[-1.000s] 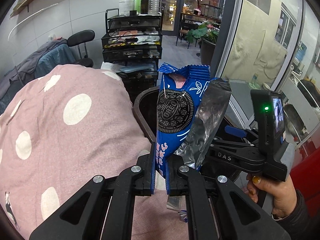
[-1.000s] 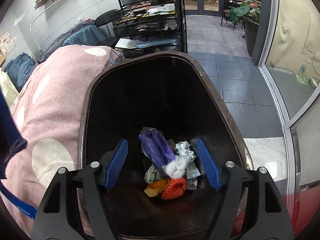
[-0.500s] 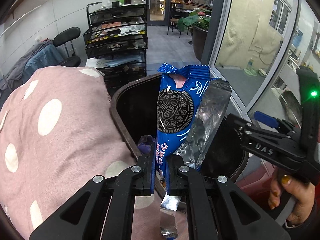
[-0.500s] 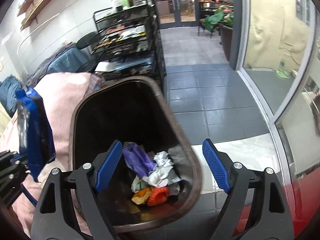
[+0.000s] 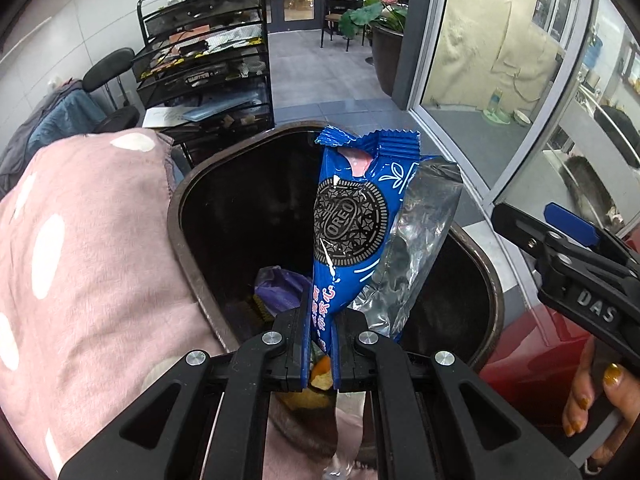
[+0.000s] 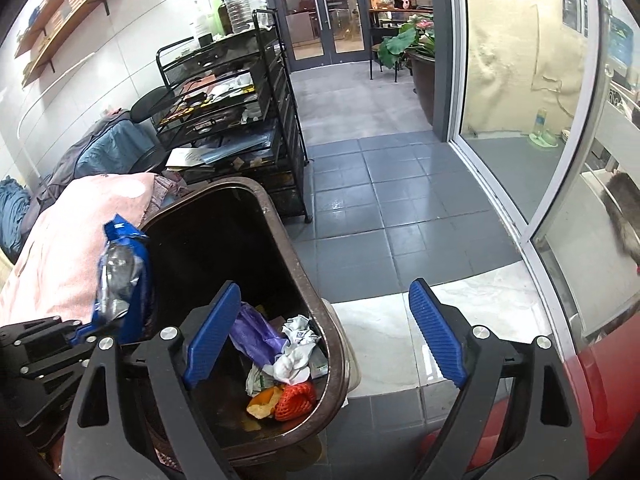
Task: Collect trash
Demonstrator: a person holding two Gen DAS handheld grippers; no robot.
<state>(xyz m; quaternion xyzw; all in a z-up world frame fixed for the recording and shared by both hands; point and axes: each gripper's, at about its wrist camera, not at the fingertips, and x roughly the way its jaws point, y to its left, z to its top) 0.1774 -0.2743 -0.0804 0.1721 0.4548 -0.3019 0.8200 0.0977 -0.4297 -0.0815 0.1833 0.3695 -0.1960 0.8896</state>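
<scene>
My left gripper is shut on a blue Oreo wrapper with a silver inside, held upright above the brown trash bin. The wrapper also shows in the right wrist view, over the bin's left rim. My right gripper is open and empty, straddling the bin's right rim; it also shows at the right of the left wrist view. Inside the bin lie a purple bag, crumpled white paper, and orange and red scraps.
A pink dotted cushion presses against the bin's left side. A black wire rack cart stands behind it. Grey tiled floor lies to the right, with a glass partition and a red surface at lower right.
My left gripper has carried the Oreo wrapper rightward from over the cushion to over the bin opening. My right gripper has drawn back to the right, from inside the bin to its right rim.
</scene>
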